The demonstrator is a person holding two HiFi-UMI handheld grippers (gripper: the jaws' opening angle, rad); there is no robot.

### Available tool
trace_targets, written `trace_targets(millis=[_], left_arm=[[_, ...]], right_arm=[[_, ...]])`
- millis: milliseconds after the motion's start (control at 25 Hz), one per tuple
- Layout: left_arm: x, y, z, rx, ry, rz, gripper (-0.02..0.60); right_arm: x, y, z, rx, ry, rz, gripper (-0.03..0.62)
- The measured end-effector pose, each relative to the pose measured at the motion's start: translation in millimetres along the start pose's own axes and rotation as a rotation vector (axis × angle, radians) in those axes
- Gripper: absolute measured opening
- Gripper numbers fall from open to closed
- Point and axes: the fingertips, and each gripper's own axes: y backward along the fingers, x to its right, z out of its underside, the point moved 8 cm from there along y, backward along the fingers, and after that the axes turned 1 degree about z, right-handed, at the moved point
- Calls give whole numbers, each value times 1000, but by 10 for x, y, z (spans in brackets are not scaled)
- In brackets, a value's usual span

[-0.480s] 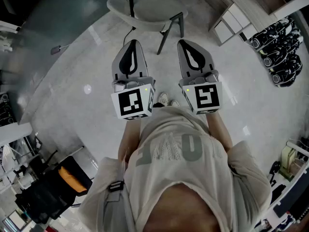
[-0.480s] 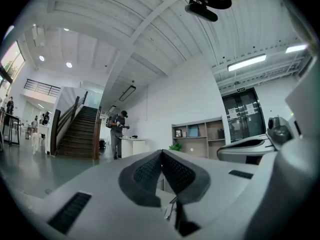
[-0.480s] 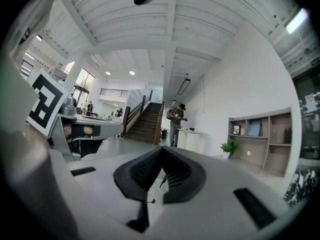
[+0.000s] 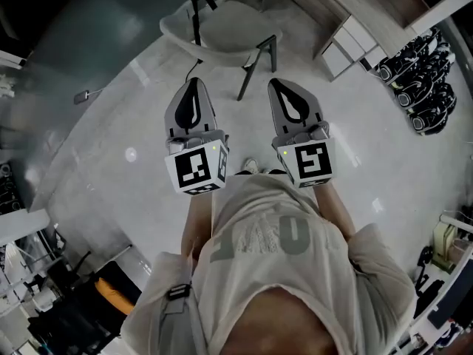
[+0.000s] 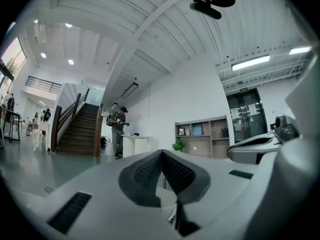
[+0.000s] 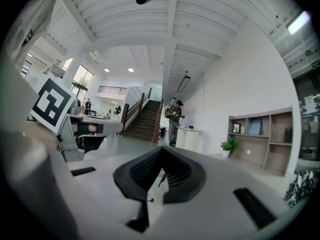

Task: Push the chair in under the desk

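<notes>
Your left tool (image 4: 194,81) and right tool (image 4: 279,84) were both fully closed with nothing between the pads. You held them side by side on your side of the chair (image 4: 229,22), touching no part of it. The chair stood on the pale floor (image 4: 111,124), and only the head view showed it. The two gripper views looked out level instead, to a staircase (image 5: 80,129), a standing person (image 5: 119,131) and a shelf unit (image 5: 200,136), and the right gripper view also caught the left tool's marker cube (image 6: 49,103).
</notes>
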Motion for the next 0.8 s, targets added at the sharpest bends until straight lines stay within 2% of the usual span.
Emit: trace_targets(millis=[200,440,680,800], left_arm=[[-338,-159,118,-34,21,-21,13],[-591,-474,265,-70,51,-70,12],[-690,-1086,492,-105,34,-109,12],[-740,-1424,515,-113,19,-162,12]], right_arm=[[-51,-196,41,-19,-9,6,15],[94,-422,176,-61,-43,17,15],[542,-1013,403,-36,-182,-56,17],[815,-1466,512,-27,-196,-104,17]])
